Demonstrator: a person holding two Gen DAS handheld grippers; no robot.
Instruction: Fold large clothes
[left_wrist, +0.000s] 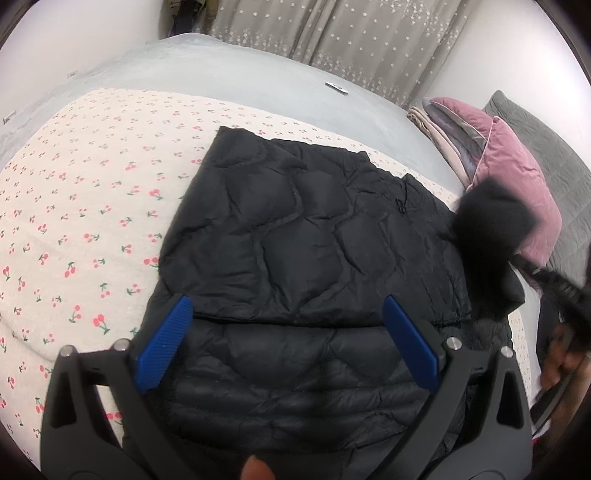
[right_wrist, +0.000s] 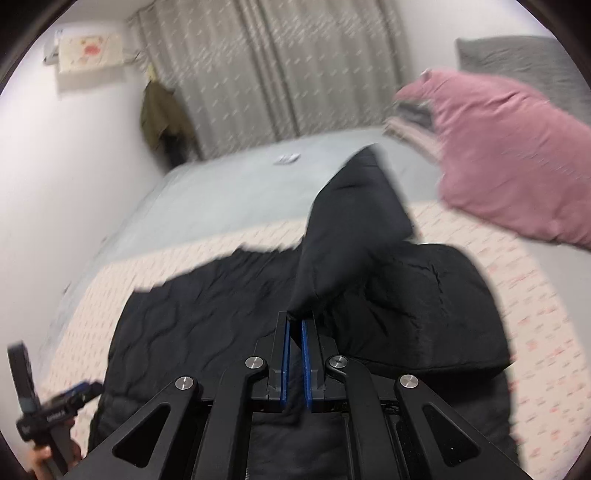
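Right wrist view showed the right tongs (right_wrist: 294, 321) closed on a sleeve (right_wrist: 351, 221) of the black jacket (right_wrist: 207, 314), lifted just ahead of their tips. The jacket lay on the cherry-print blanket (left_wrist: 74, 221), under the left tongs (left_wrist: 288, 314), which hovered wide open and held nothing. I judged the thin grip could slip in the fast swing, and the sleeve would fall crooked near the pink pillow (right_wrist: 498, 155).
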